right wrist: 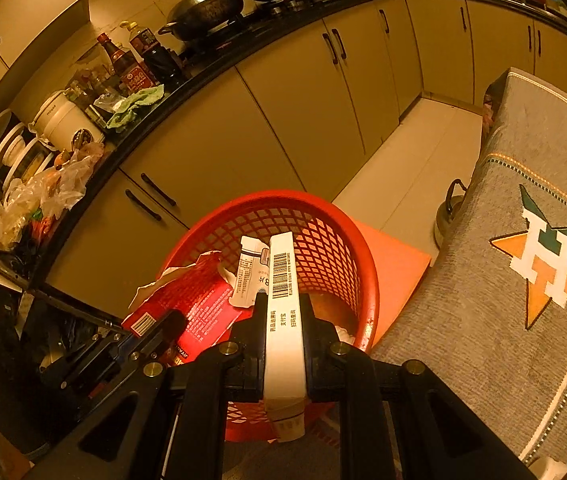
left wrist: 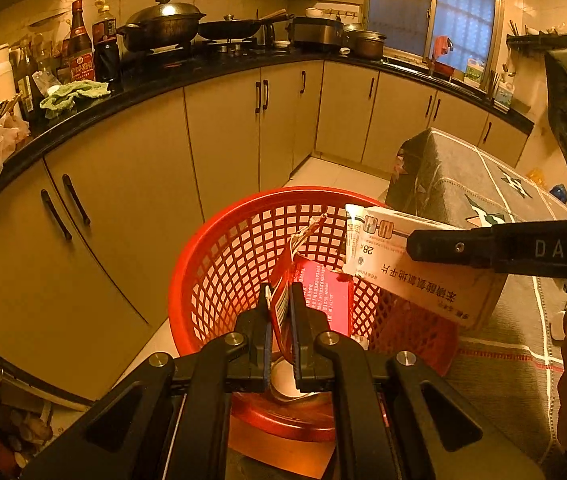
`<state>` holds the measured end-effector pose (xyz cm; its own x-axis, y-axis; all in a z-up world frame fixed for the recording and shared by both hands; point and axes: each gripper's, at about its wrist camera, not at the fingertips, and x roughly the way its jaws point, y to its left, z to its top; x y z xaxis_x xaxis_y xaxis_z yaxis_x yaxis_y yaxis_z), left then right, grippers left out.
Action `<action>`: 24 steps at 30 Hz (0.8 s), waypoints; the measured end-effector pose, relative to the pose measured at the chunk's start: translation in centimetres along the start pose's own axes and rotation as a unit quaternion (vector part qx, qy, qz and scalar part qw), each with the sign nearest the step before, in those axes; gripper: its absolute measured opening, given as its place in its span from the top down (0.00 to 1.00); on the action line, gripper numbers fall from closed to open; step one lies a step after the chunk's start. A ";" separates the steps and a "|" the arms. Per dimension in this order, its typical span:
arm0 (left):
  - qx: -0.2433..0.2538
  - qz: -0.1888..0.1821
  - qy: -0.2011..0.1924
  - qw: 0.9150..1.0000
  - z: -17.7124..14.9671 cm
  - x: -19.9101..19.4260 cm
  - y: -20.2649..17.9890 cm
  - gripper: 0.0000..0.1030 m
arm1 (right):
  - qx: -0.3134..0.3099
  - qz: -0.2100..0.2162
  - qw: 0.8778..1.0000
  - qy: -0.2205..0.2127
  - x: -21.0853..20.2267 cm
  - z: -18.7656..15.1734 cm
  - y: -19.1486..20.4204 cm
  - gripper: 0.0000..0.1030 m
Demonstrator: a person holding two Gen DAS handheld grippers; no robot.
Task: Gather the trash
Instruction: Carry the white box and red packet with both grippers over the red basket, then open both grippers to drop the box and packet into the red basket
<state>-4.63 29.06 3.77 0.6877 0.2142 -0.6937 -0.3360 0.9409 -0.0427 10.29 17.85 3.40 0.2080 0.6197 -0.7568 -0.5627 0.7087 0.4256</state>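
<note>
A red mesh basket (left wrist: 243,248) (right wrist: 323,216) stands on the floor below both grippers. Over its near rim, my left gripper (left wrist: 280,292) is shut on a torn red carton (left wrist: 323,292), pinching its edge. That carton (right wrist: 199,304) and the left gripper (right wrist: 163,328) also show in the right wrist view, at the basket's left rim. My right gripper (right wrist: 283,300) is shut on a white medicine box (right wrist: 283,320) with a barcode, held edge-up above the basket. In the left wrist view the same box (left wrist: 415,276) comes in from the right, in the right gripper (left wrist: 435,246).
A table under a grey cloth (right wrist: 523,260) stands right beside the basket. Cream cabinets (left wrist: 143,200) under a black counter curve round behind it. A metal kettle (right wrist: 449,216) sits on the floor by the table. An orange board (right wrist: 399,264) lies under the basket.
</note>
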 end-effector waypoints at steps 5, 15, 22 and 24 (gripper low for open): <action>0.000 -0.002 0.003 1.000 0.0 0.1 -0.2 0.87 | -0.004 -0.005 1.000 -0.006 -0.3 0.0 0.1 0.85; 0.004 0.010 -0.009 1.000 0.1 -0.3 -0.5 0.63 | -0.009 -0.014 1.000 -0.025 -1.7 0.1 0.0 0.73; 0.002 0.022 -0.016 1.000 0.1 -0.8 -0.7 0.58 | -0.025 -0.075 0.996 -0.049 -3.2 -0.6 -0.1 0.61; 0.003 0.028 -0.018 0.999 0.1 -1.0 -0.8 0.57 | -0.029 -0.094 0.993 -0.059 -3.8 -0.8 -0.2 0.58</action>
<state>-4.98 28.15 4.54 0.6914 0.2753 -0.6680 -0.3702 0.9290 -0.0002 8.96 15.08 5.80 0.4045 0.5162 -0.7549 -0.5500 0.7968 0.2502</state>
